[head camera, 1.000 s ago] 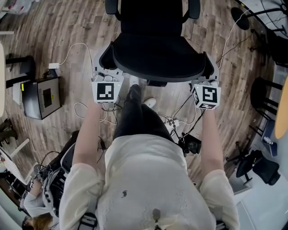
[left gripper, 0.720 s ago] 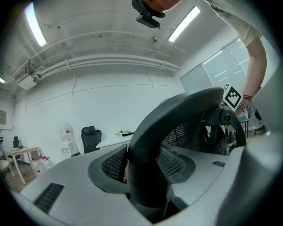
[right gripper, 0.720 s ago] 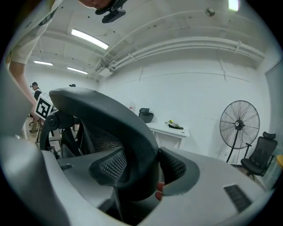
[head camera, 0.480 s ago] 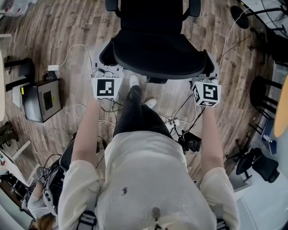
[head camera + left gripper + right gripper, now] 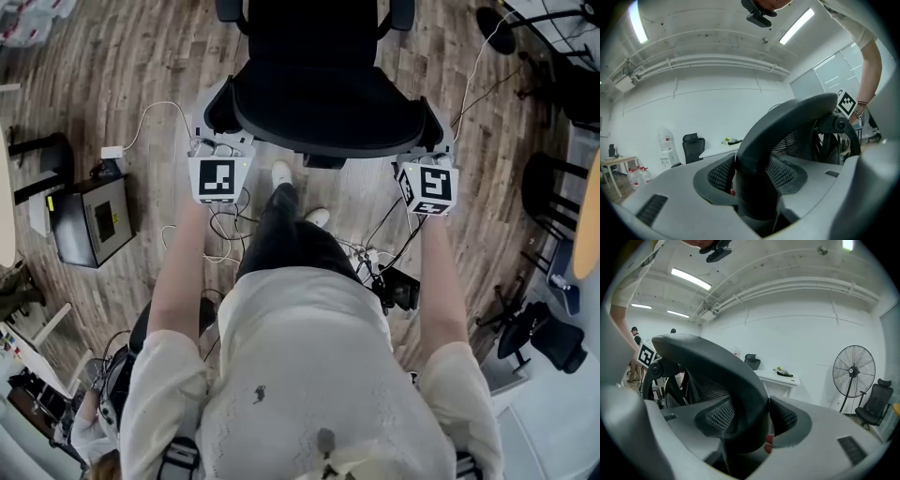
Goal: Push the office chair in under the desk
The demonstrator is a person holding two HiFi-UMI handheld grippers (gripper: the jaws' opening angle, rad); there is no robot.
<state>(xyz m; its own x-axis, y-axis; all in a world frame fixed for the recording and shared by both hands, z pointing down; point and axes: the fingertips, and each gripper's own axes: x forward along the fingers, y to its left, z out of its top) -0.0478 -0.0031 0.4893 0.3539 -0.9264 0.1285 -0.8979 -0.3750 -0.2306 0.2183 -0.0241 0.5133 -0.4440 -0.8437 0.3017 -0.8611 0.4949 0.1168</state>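
Seen from above in the head view, the black office chair (image 5: 319,103) stands straight ahead of the person. My left gripper (image 5: 214,131) is shut on the left edge of its backrest frame. My right gripper (image 5: 433,131) is shut on the right edge. In the left gripper view the curved black frame (image 5: 787,126) runs between the grey jaws of the left gripper (image 5: 754,187). The right gripper view shows the same frame (image 5: 726,376) clamped in the right gripper (image 5: 745,427). No desk shows in the head view.
A black box (image 5: 89,220) sits on the wood floor at the left. Cables (image 5: 225,225) trail beside the person's feet. Another black chair (image 5: 544,337) is at the lower right. A white desk (image 5: 780,377) and a standing fan (image 5: 853,373) are far ahead.
The chair and both grippers have moved forward, upward in the head view. The person has stepped along behind them. Both grips have stayed the same.
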